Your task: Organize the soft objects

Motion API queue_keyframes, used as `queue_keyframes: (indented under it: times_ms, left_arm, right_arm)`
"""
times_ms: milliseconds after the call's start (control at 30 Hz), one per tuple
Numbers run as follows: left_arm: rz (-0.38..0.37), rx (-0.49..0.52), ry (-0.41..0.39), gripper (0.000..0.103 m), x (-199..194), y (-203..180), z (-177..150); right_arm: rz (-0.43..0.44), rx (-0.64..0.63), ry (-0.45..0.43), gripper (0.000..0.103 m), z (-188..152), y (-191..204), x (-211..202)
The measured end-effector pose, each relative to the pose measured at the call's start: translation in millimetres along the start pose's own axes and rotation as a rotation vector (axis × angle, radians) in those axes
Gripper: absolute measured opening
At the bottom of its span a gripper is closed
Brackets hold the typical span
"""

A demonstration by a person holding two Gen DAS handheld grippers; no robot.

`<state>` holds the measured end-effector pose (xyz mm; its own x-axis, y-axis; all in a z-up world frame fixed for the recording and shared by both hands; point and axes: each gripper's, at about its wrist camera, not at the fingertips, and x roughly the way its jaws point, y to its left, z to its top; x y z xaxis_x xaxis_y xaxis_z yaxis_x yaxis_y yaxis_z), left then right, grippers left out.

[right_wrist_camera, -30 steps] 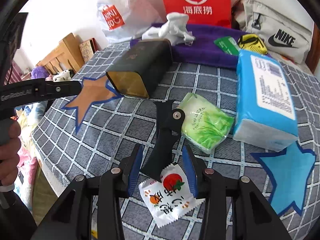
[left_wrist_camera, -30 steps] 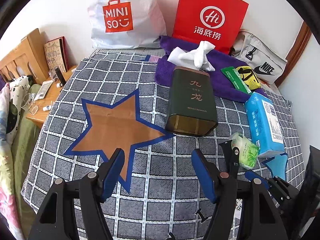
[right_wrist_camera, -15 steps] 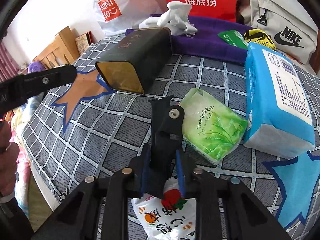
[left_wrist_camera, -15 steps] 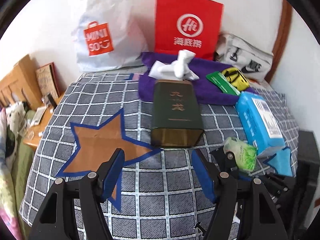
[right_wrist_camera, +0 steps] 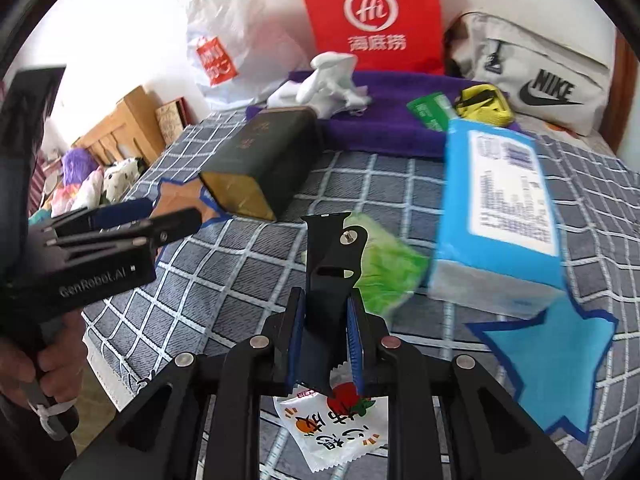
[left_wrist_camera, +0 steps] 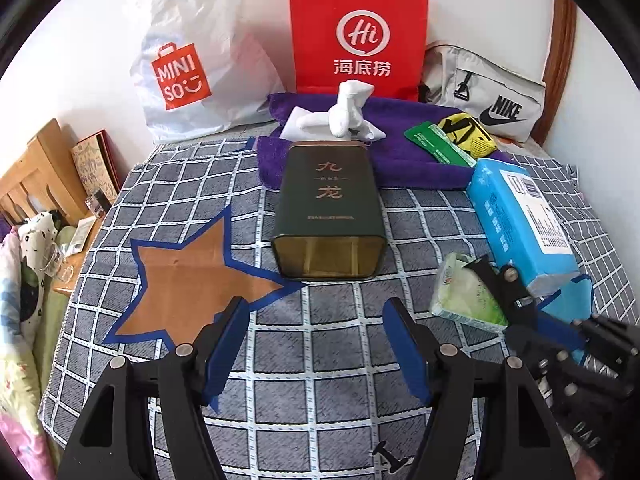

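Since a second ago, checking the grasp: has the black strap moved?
Yes. The black strap is lifted off the snack packet, pinched in the right claw.

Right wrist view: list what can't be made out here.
- Snack packet: top edge hidden behind the right gripper fingers.
- Blue tissue pack: label print motion-blurred, unreadable.
- Green packet: partly covered by the black strap.
- Left gripper: side-on, fingertip gap hidden.
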<state>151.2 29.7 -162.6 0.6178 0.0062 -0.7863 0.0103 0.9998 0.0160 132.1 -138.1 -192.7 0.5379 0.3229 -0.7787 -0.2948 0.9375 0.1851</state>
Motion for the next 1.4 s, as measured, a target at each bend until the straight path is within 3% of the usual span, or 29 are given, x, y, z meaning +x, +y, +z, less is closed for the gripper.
queue_keyframes:
  times_ms: [267,367,667,767,867,967,1133,1400]
  left_arm:
    - [-0.022,0.007,0.034,0.068,4.8,-17.9,-5.2]
    - [-0.032,0.011,0.038,0.068,4.6,-22.0,-5.8]
    - [-0.043,-0.026,0.069,0.068,7.5,-4.3,-9.6]
    - [-0.043,-0.052,0.078,0.067,9.3,5.6,-10.3]
    - [-0.044,-0.066,0.084,0.067,11.0,12.2,-11.0]
    - [-0.053,-0.075,0.09,0.067,13.2,14.9,-12.1]
    - [-0.069,-0.062,0.103,0.067,17.1,9.1,-14.3]
    - [-0.082,-0.033,0.11,0.068,16.0,1.4,-17.1]
  right_arm:
    - [-0.038,0.036,-0.042,0.021,-6.3,-26.6,-23.1]
    - [-0.003,0.061,-0.045,0.02,-9.6,-34.0,-24.7]
    - [0.095,0.05,0.065,0.021,-22.5,-23.3,8.6]
    - [0.094,0.038,0.101,0.025,-25.6,-18.2,17.7]
    - [0.078,0.032,0.082,0.027,-25.6,-17.2,15.2]
    - [0.049,0.014,0.057,0.012,-24.3,-16.3,8.4]
    - [0.061,-0.013,0.029,0.006,-21.7,-12.4,2.6]
    - [0.058,-0.017,0.09,0.013,-27.9,-7.9,14.3]
